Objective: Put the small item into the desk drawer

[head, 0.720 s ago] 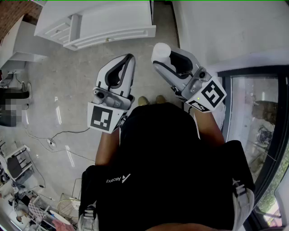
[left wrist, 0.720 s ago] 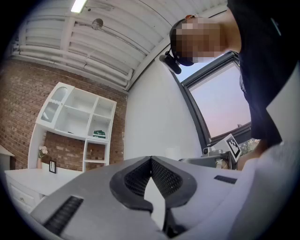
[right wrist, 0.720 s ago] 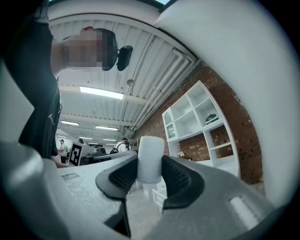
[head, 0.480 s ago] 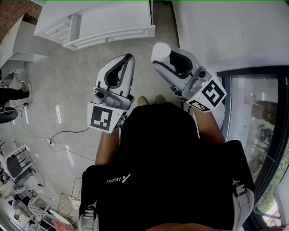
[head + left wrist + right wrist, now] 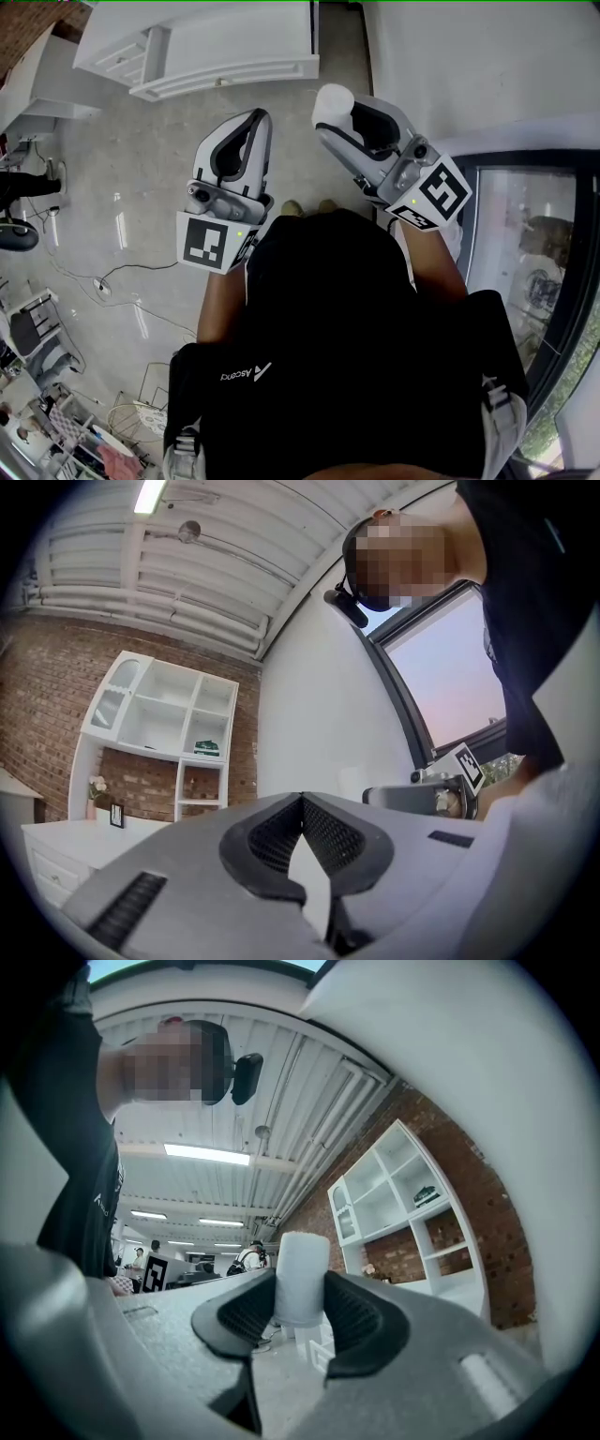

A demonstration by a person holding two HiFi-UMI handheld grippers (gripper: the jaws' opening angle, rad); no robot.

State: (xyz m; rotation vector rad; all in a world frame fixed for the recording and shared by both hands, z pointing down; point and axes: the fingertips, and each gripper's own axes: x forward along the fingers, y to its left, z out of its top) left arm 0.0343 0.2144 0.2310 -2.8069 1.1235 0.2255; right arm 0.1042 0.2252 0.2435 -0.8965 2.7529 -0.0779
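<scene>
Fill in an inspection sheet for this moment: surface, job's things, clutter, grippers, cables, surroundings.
Surface: grey floor; the white desk stands ahead of the person.
Job's things: small white item between the right gripper's jaws; the desk's drawers show, but open or closed cannot be told.
Clutter: chair and oddments at the lower left, too small to tell.
Grippers: right gripper shut on the small white item; left gripper shut, nothing between its jaws.
Cables: thin cable loose on the floor, left of the person.
Surroundings: brick wall, white shelf unit, window at the right.
</scene>
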